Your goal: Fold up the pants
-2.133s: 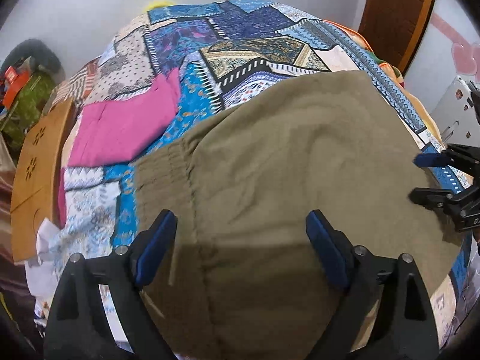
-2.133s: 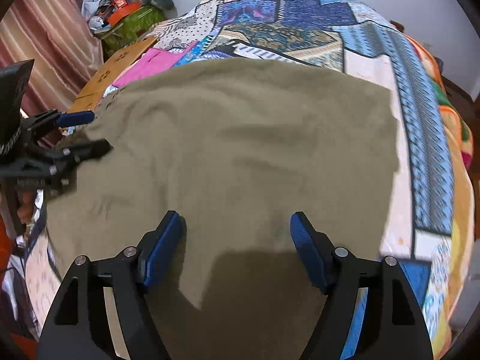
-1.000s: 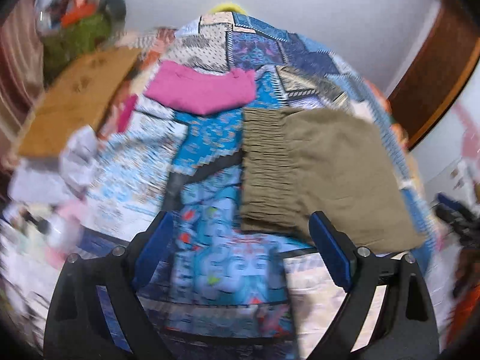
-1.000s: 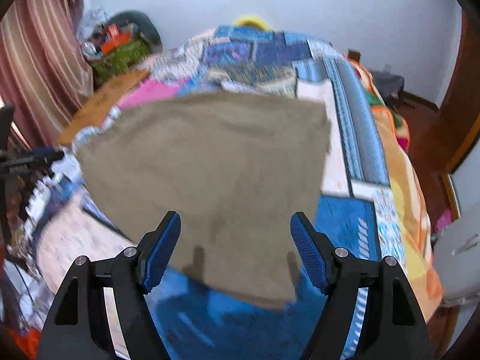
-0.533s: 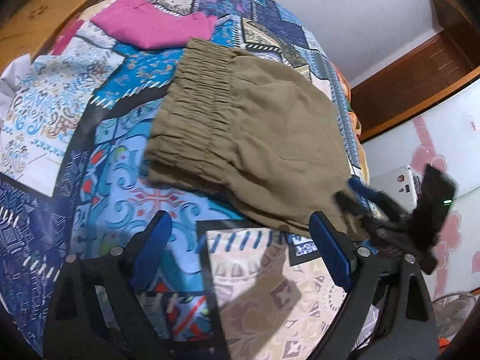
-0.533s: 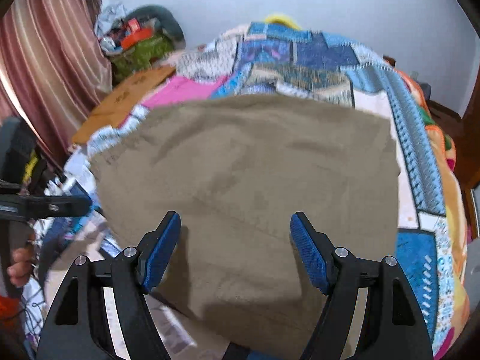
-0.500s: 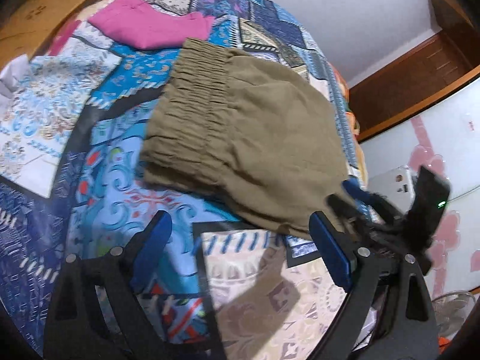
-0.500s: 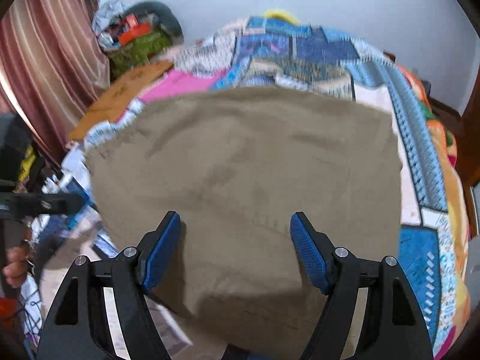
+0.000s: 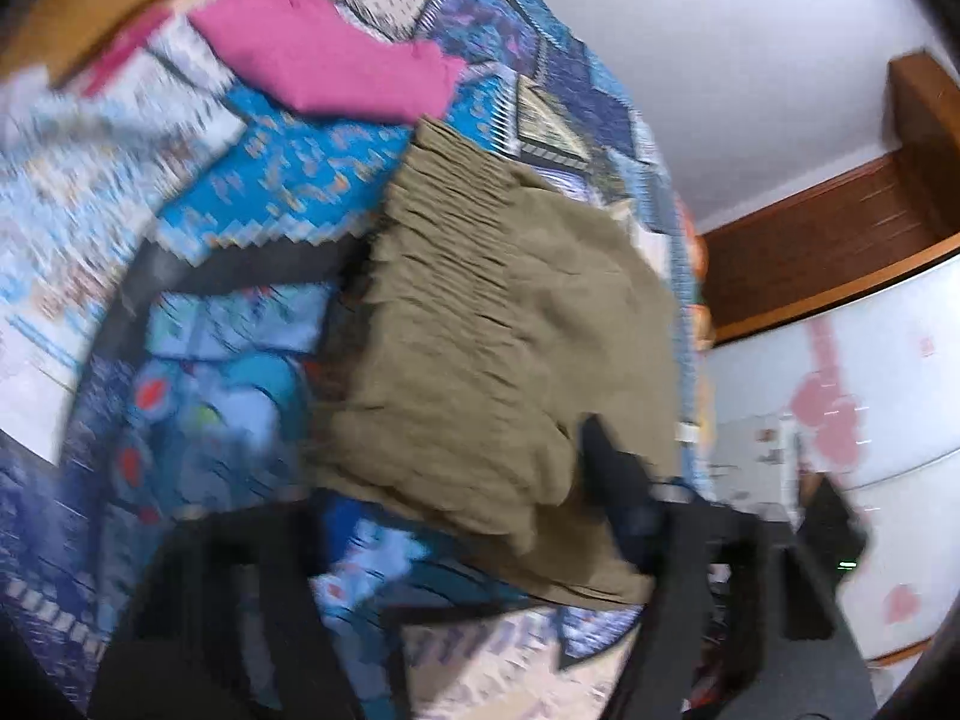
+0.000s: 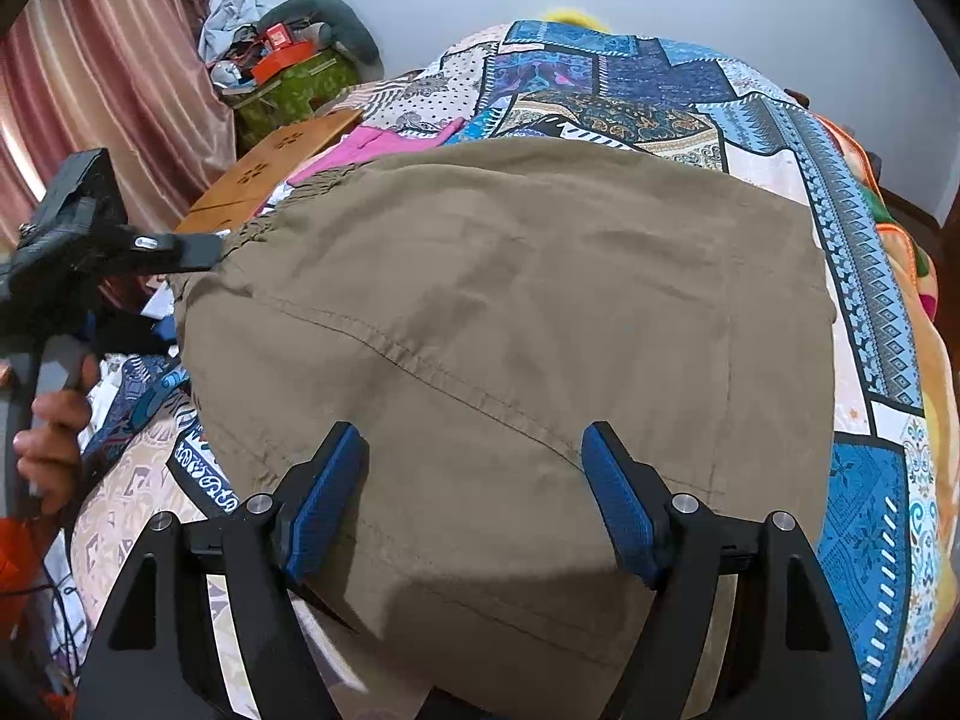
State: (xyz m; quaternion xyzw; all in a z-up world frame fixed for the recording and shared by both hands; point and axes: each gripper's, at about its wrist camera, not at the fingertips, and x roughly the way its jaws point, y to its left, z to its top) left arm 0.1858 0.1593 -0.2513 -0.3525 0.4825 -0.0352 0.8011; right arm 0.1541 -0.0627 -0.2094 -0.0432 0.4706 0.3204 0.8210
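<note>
No readable writing anywhere. The folded olive-green cotton pants (image 10: 510, 312) lie flat on the bed's blue patchwork quilt (image 10: 864, 498), gathered waistband toward the pink garment (image 9: 336, 60). The right gripper (image 10: 474, 498) hovers over the near edge, jaws spread wide, nothing pinched. The left gripper (image 9: 456, 534), heavily blurred, has its jaws closing at the waistband corner; whether the pads touch cloth I cannot tell. Free quilt right of the pants; striped pink curtain (image 10: 108, 78) left.

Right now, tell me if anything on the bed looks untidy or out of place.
The olive pants lie folded but creased, and their gathered waistband end is rumpled. A pink garment lies loose on the patchwork bedspread beyond them. Nothing looks spilled or damaged.
</note>
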